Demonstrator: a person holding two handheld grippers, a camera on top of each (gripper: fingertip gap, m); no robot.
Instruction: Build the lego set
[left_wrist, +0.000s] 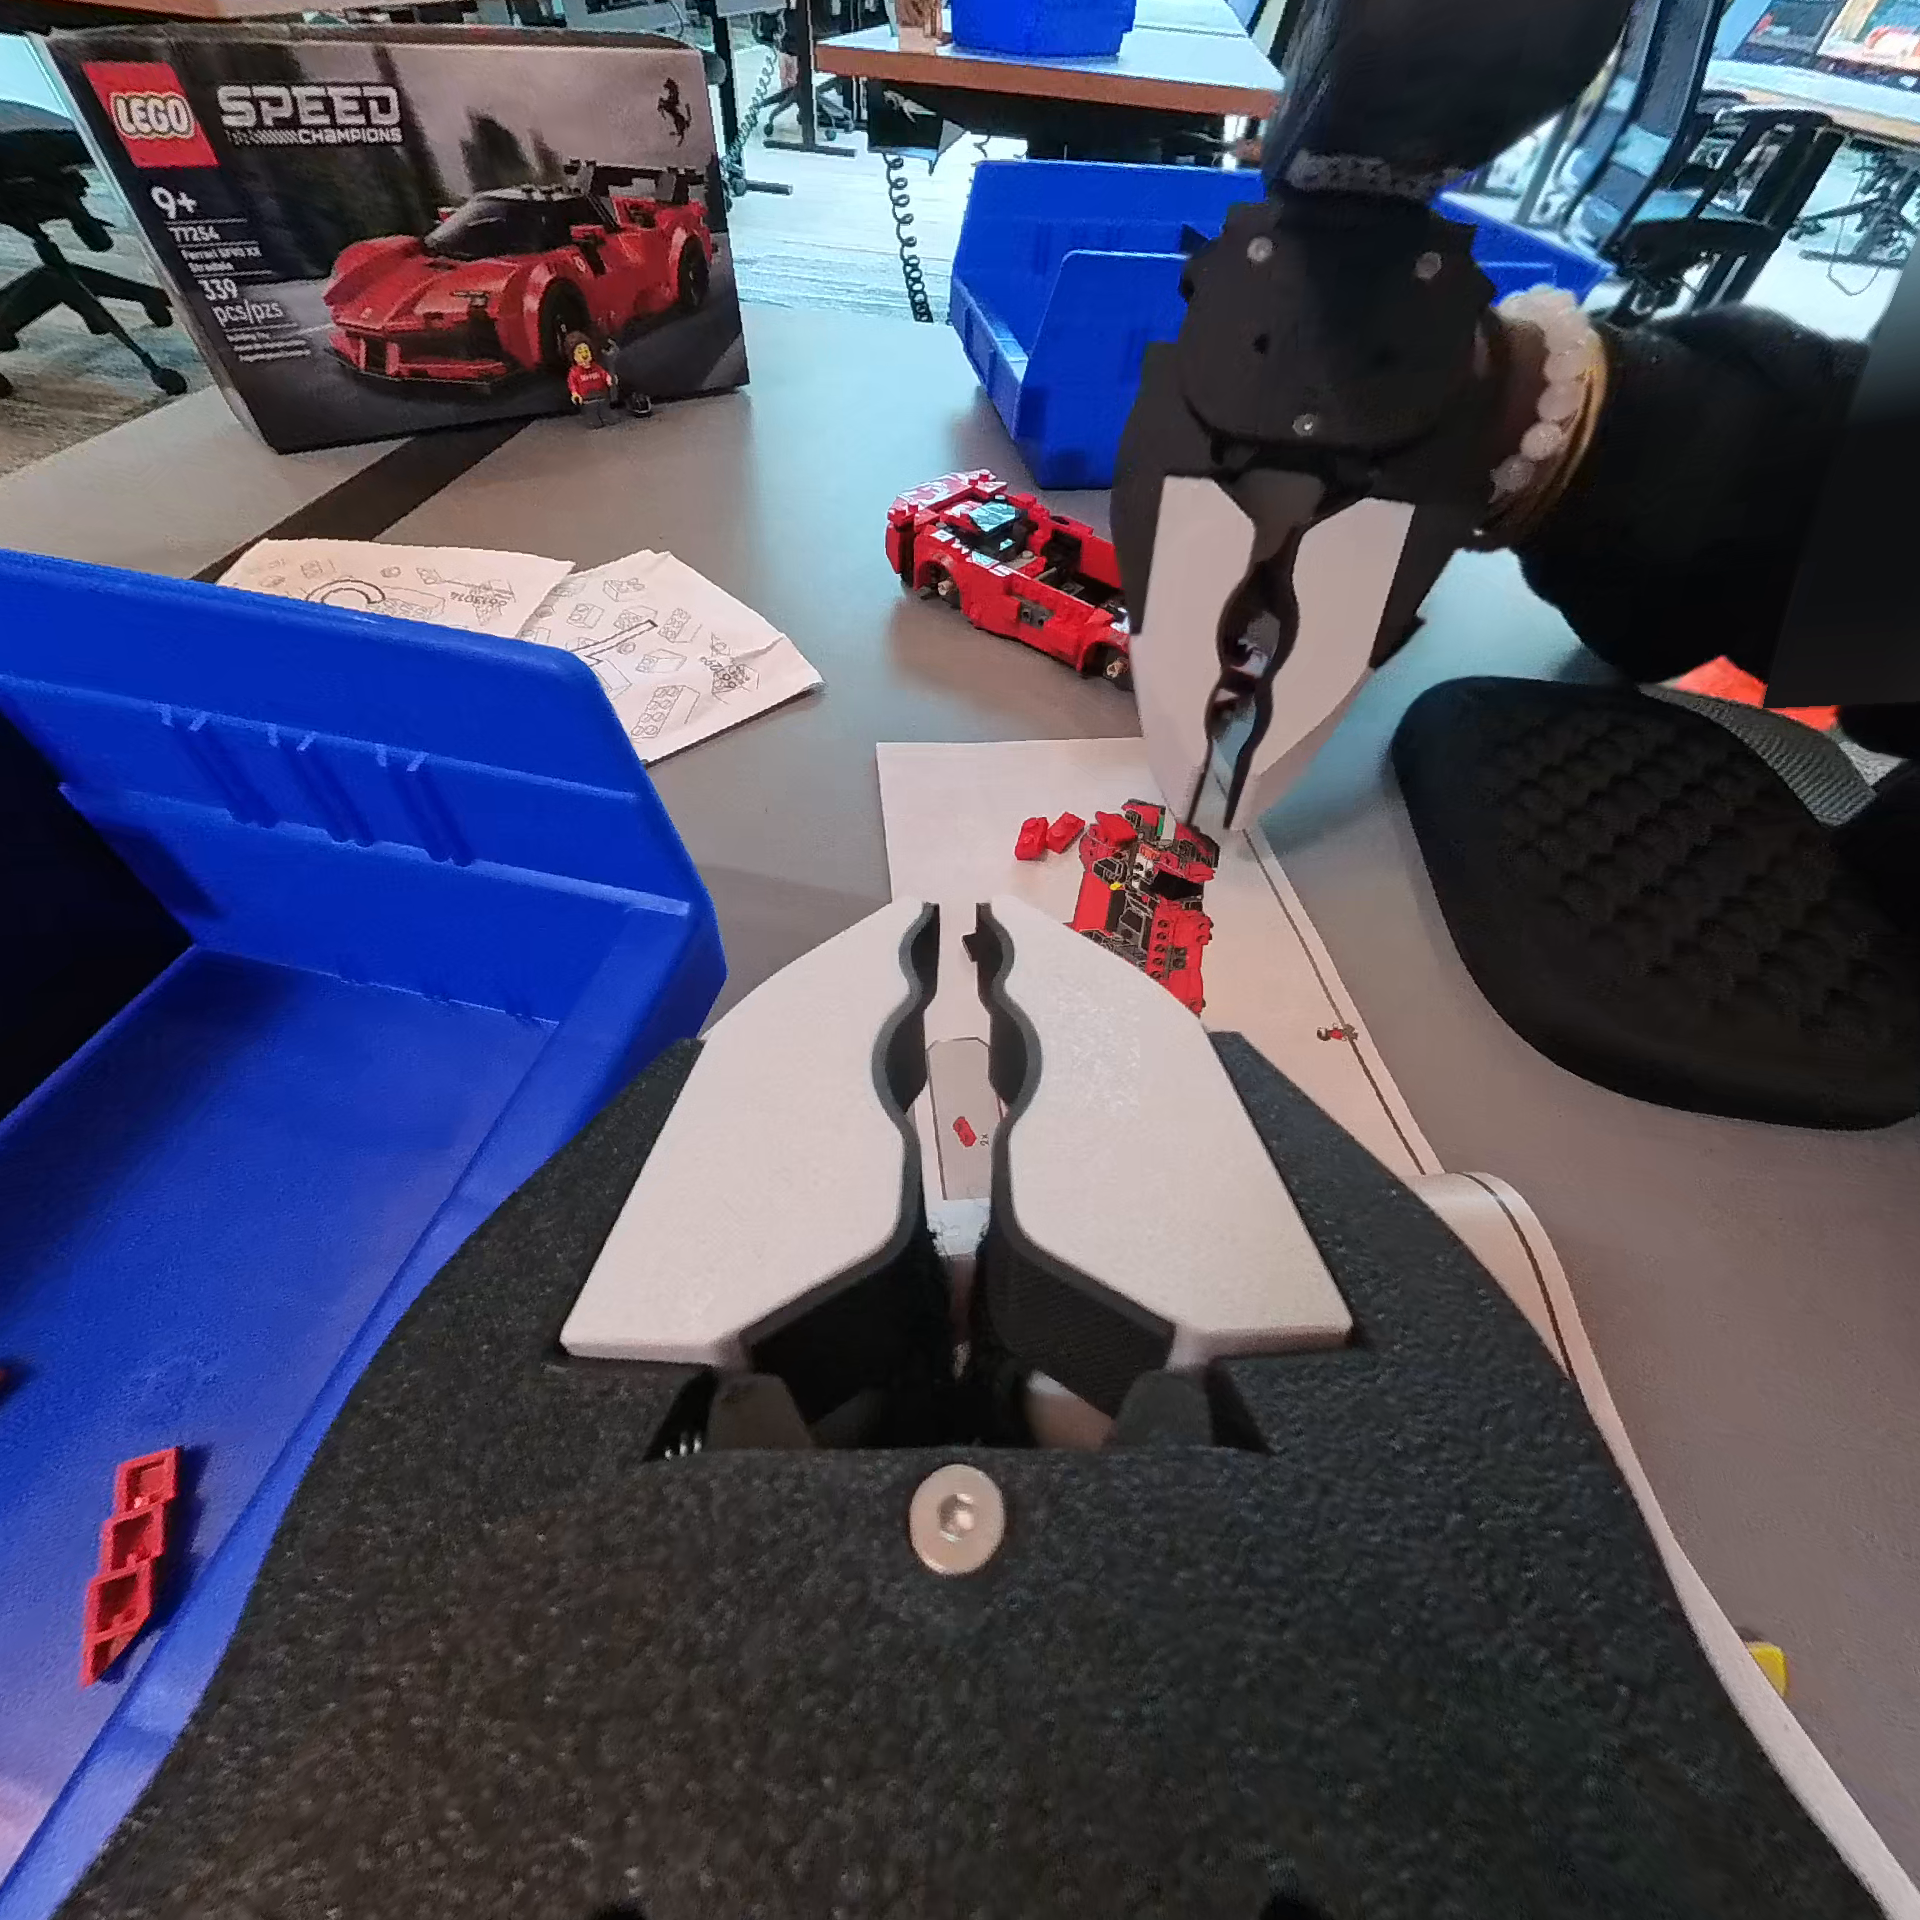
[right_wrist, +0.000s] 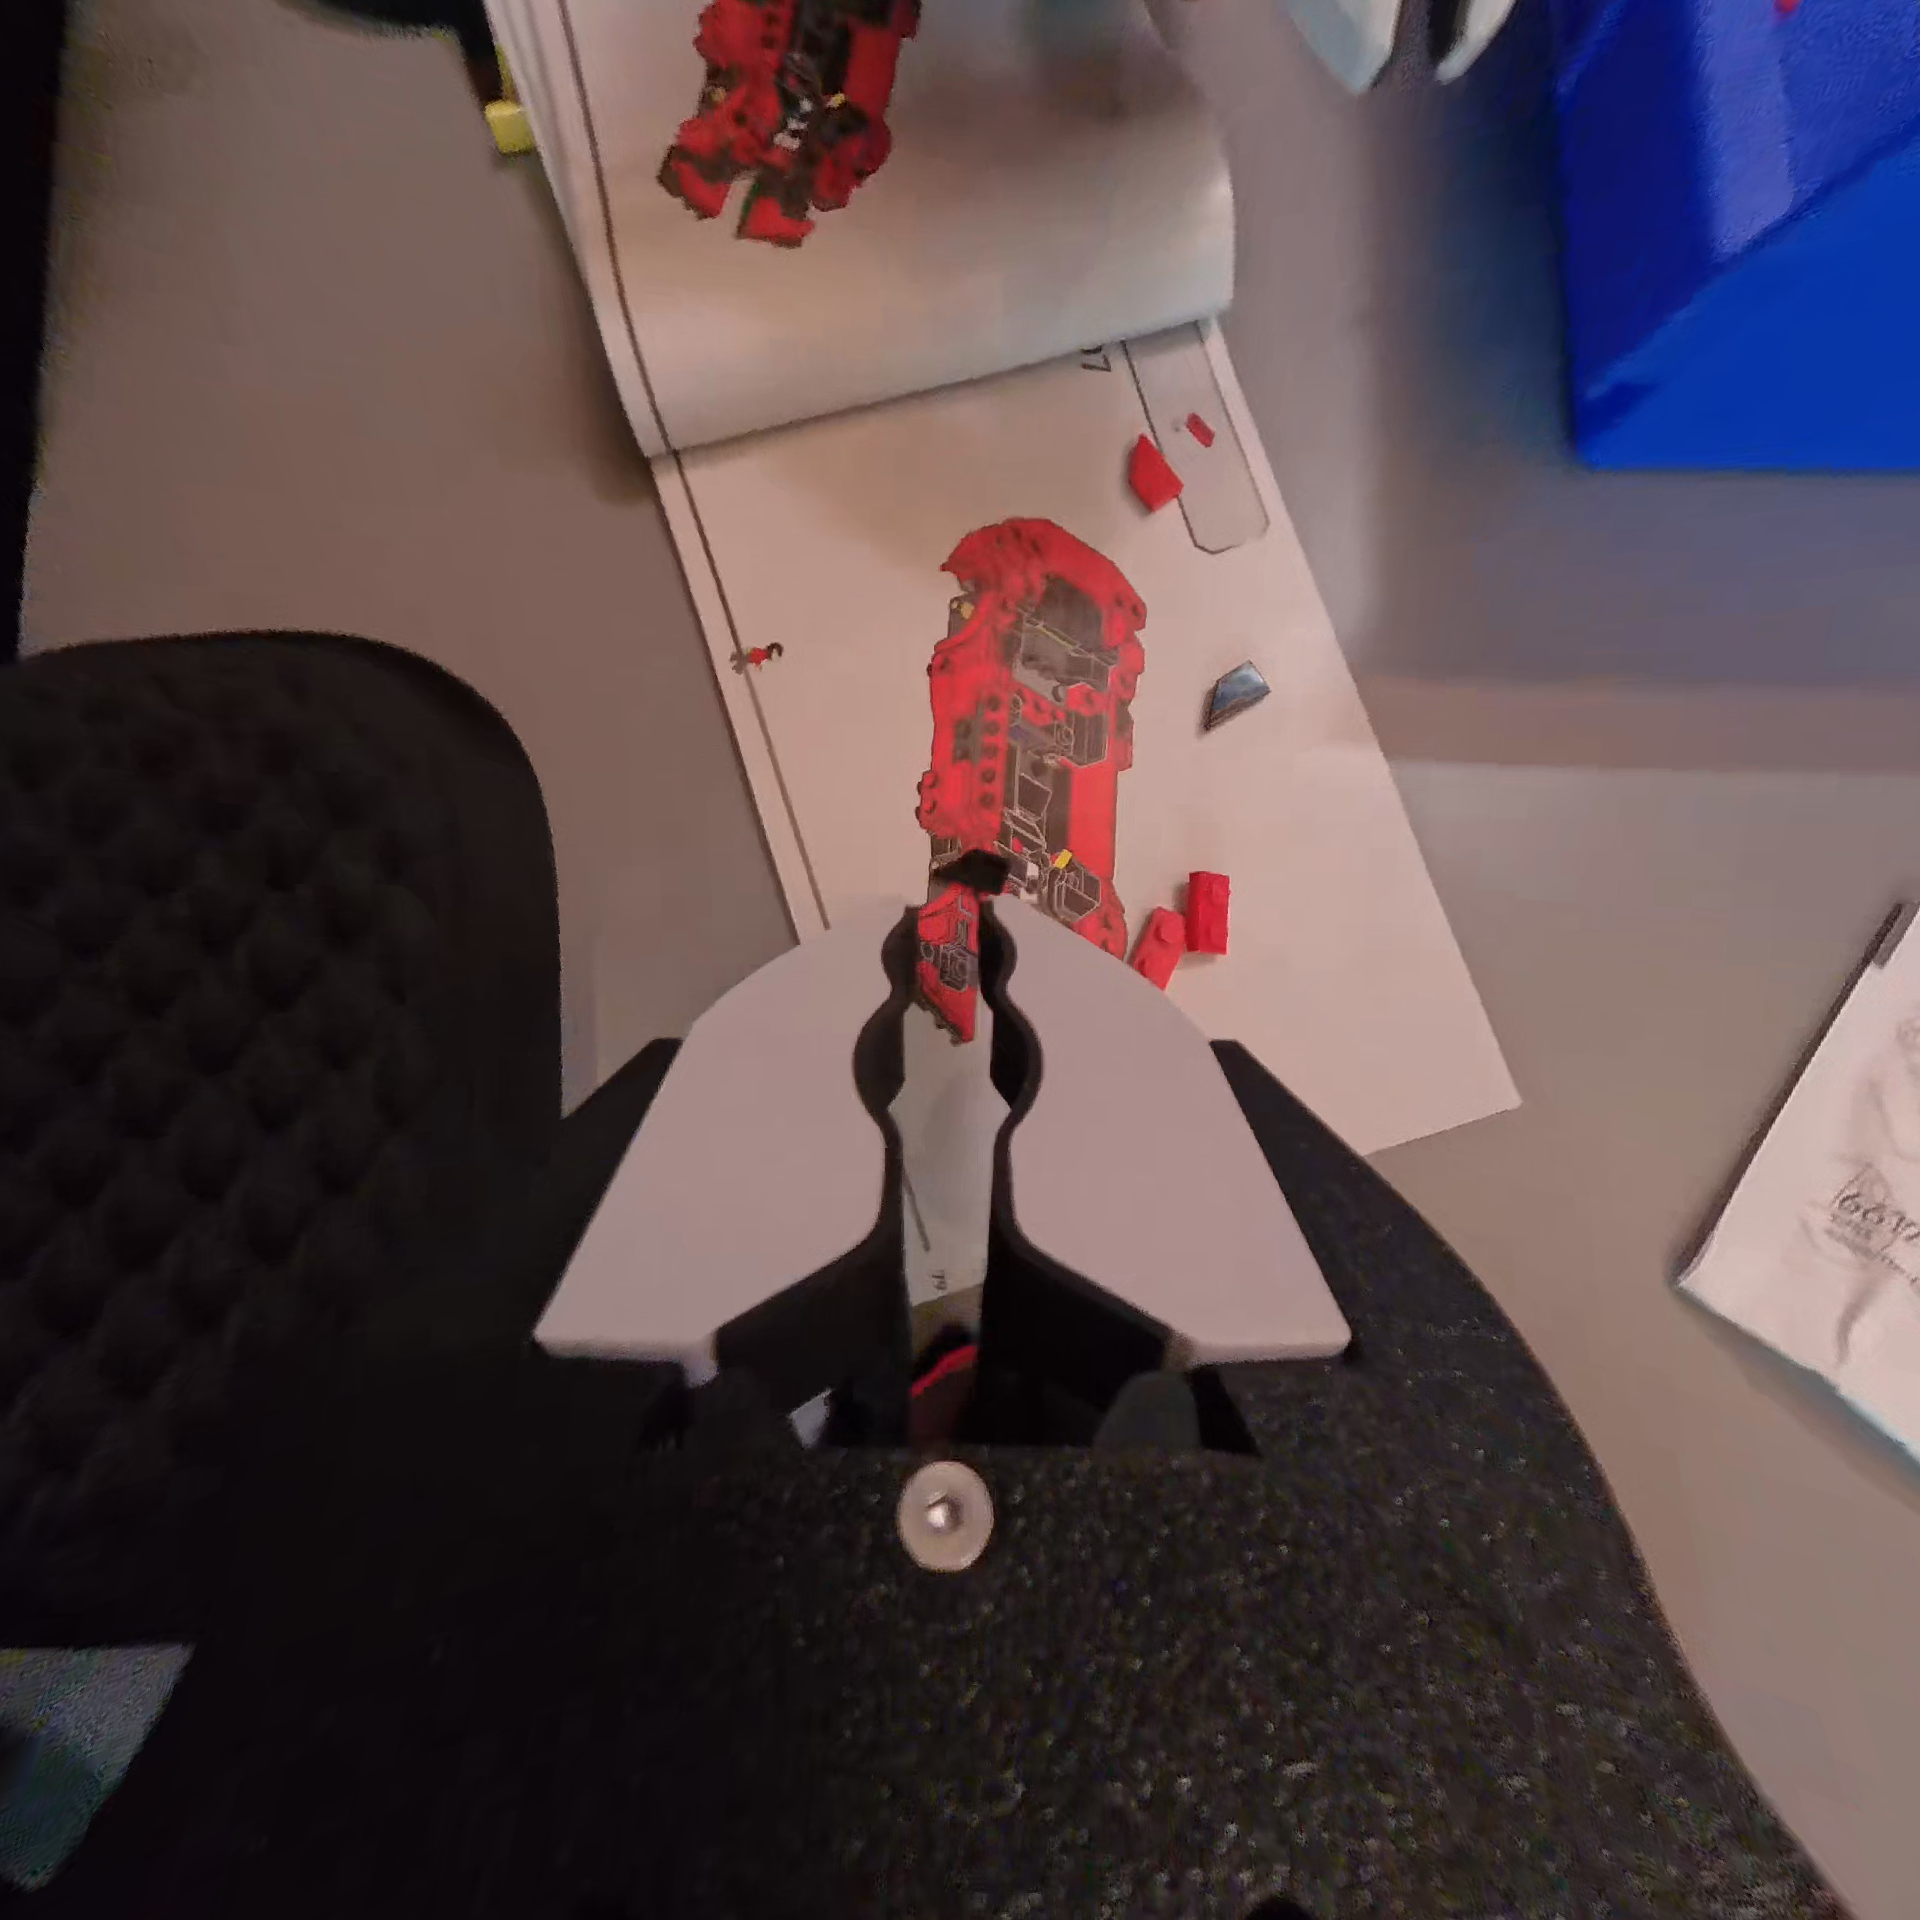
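Note:
A part-built red Lego car (left_wrist: 997, 566) stands on the grey table. The open instruction booklet (left_wrist: 956, 800) lies in front of it, with loose red pieces (left_wrist: 1049, 836) on the page; they also show in the right wrist view (right_wrist: 1205, 914). A dark slope piece (right_wrist: 1236, 696) and a red slope piece (right_wrist: 1153, 473) lie on the page too. My right gripper (right_wrist: 956, 914) points down at the page and is shut on a small black piece (right_wrist: 971, 871); it also shows in the left wrist view (left_wrist: 1210, 821). My left gripper (left_wrist: 956, 925) hovers over the booklet's near edge, its jaws together but for a thin slit, nothing clearly held.
A blue bin (left_wrist: 364, 831) with red pieces (left_wrist: 130, 1558) sits at the left. A second blue bin (left_wrist: 1060, 312) and the Lego box (left_wrist: 416, 229) stand at the back. Paper bags (left_wrist: 582, 634) lie between them. A black mesh chair seat (left_wrist: 1662, 904) is at the right. My right fingertips sit around 12 cm from my left ones.

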